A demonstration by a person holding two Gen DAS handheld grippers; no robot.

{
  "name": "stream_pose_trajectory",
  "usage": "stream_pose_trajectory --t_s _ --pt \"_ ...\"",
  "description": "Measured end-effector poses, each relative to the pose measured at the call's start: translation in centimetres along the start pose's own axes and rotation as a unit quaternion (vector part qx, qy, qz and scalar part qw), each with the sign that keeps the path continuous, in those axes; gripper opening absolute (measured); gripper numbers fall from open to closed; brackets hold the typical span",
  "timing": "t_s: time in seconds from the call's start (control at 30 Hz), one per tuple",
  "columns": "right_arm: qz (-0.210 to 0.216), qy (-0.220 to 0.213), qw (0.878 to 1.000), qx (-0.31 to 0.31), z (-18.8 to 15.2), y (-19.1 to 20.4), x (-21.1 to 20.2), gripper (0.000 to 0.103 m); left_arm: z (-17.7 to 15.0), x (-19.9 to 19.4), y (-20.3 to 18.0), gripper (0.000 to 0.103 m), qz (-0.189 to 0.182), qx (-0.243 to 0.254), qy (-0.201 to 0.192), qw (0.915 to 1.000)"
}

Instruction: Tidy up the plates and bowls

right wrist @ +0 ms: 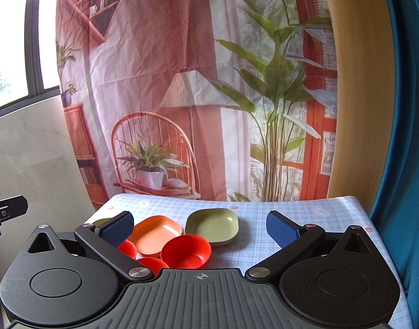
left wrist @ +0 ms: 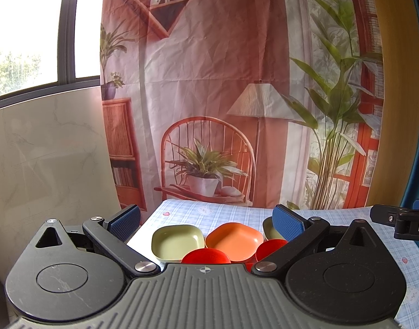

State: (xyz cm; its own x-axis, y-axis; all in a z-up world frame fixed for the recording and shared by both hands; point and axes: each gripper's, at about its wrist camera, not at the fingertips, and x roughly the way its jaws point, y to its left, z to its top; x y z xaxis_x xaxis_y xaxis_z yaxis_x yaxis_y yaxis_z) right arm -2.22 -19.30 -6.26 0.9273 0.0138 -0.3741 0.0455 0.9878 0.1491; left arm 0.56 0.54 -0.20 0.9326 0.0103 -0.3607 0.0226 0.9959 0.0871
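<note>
On the blue checked tablecloth point(left wrist: 226, 213) lie a green square plate point(left wrist: 176, 242), an orange square plate point(left wrist: 234, 238), a second green plate point(left wrist: 269, 231) partly behind my left gripper's right finger, and red bowls point(left wrist: 206, 256). My left gripper point(left wrist: 206, 224) is open and empty, above and short of the dishes. In the right wrist view the orange plate point(right wrist: 156, 234), a green plate point(right wrist: 213, 226) and three red bowls point(right wrist: 186, 250) lie ahead. My right gripper point(right wrist: 200, 226) is open and empty above them.
A printed fabric backdrop point(left wrist: 209, 96) hangs right behind the table's far edge. A marble wall point(left wrist: 45, 150) and a window are on the left, a blue curtain point(right wrist: 401, 137) on the right. The right gripper's tip point(left wrist: 401, 220) shows at the right edge of the left wrist view.
</note>
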Motion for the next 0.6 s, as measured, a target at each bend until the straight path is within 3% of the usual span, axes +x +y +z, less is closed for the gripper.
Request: stream_pose_trajectory --t_s 0.17,0.3,0.6 --pt "0.002 -0.013 1.000 0.011 -0.8 0.3 1.5 0.103 -0.6 1.2 0.1 0.103 0.008 -0.006 -0.005 0.9999" --pt "0.028 -0.032 0.999 0.030 -1.9 -0.5 2.9 0.103 -1.2 1.2 0.5 0.103 0.008 -0.033 -0.039 0.9987" --pt "0.012 -0.015 1.000 0.009 -4.5 -0.9 7.1 0.103 -2.8 3.1 -1.2 0.103 0.037 0.013 -0.069 0.9969"
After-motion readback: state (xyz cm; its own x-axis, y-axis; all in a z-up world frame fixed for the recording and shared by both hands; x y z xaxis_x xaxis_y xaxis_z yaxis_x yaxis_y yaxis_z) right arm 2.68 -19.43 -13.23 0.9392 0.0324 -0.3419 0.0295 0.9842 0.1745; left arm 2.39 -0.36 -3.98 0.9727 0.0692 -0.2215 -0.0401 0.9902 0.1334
